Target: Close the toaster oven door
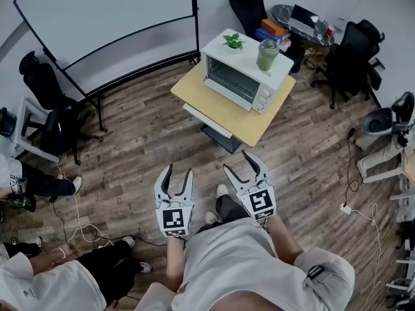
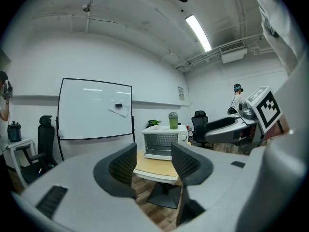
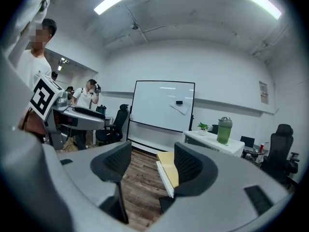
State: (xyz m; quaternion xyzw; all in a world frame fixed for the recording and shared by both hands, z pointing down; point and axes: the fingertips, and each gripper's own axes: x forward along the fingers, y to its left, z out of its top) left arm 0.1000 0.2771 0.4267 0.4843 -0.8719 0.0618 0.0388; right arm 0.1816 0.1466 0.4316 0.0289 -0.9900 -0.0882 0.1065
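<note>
Gaping empty like right gripper (image 3: 150,166), left gripper (image 2: 153,163) alone frames the toaster oven door (image 2: 159,140).

Sm. tan-top table (image 1: 241,119) on wood-plank floor (image 1: 133,157); white toaster oven (image 1: 241,76) sits on its far half.

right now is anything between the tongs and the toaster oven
Nothing visible does. Between the left tongs, the right tongs and the toaster oven lies only wood floor and the front of the yellow table it sits on.
</note>
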